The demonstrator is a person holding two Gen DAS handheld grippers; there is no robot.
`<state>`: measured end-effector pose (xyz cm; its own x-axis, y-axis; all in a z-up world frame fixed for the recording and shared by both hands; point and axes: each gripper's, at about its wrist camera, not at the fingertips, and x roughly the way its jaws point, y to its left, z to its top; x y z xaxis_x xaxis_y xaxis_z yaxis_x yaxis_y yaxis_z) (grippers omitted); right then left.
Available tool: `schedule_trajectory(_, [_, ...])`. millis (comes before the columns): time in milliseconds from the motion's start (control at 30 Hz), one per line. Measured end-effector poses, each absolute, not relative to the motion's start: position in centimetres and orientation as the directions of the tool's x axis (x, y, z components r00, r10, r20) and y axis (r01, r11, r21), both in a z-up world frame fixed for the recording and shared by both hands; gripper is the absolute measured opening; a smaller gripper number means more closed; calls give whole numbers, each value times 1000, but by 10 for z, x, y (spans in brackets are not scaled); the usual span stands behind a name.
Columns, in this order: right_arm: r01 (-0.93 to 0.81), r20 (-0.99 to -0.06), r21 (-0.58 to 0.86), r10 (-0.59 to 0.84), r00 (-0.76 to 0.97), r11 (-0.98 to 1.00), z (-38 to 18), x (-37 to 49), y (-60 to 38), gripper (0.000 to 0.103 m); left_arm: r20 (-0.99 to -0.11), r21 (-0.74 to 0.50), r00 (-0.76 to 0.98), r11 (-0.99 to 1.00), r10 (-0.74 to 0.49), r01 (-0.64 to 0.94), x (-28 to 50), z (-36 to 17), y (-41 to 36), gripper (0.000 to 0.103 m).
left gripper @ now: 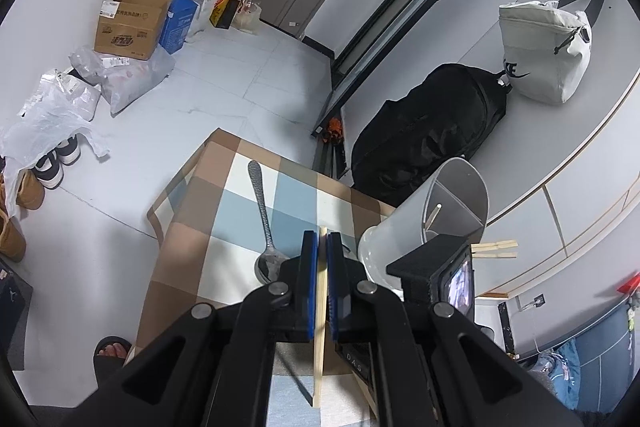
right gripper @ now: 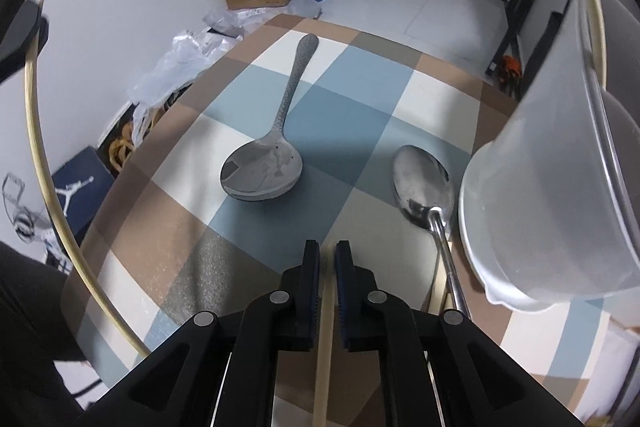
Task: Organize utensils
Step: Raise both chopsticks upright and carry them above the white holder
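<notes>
My left gripper (left gripper: 322,239) is shut on a wooden chopstick (left gripper: 320,327) above the checkered table (left gripper: 208,195). My right gripper (right gripper: 327,251) is shut on another wooden chopstick (right gripper: 324,347). A white divided utensil holder (left gripper: 424,227) stands right of the left gripper with one chopstick (left gripper: 432,217) inside; it also shows in the right wrist view (right gripper: 548,207). A textured-handle steel spoon (right gripper: 272,147) lies mid-table and also shows in the left wrist view (left gripper: 264,219). A smooth steel spoon (right gripper: 428,187) lies beside the holder's base.
The right gripper's body (left gripper: 440,271) is next to the holder, with chopstick ends (left gripper: 494,249) sticking out behind it. Cardboard boxes (left gripper: 132,23), plastic bags (left gripper: 60,111) and shoes lie on the floor. A black backpack (left gripper: 432,131) and white bag (left gripper: 544,51) sit on a ledge.
</notes>
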<state>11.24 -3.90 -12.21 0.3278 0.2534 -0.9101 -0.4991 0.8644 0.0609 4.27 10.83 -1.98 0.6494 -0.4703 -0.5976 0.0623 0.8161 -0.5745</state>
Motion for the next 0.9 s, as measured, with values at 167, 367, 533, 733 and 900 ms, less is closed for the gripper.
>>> schedule_trajectory(167, [-507,-888,65,281,363,859,-112,105,-43,3,-568,-562,675,821,-471,100,37,-11,109,1])
schedule_trajectory(367, [-500,-801,89,360,478,861,-68,82,-61,3,-536,-561,696,818,-478,129,30,-4,109,1])
schedule_trajectory(533, [-484,-697,108,413,586,869,-24,63,-82,3,-529,-534,704,831,-474,159,28,3,100,1])
schedule_trajectory(733, [-483,-608,127,453,652,866,9,51,-100,3,-530,-491,707,849,-468,195,23,11,87,1])
schedule_trajectory(900, [-489,-561,129,470,682,863,26,43,-111,3,-515,-467,712,853,-478,235,20,18,77,1])
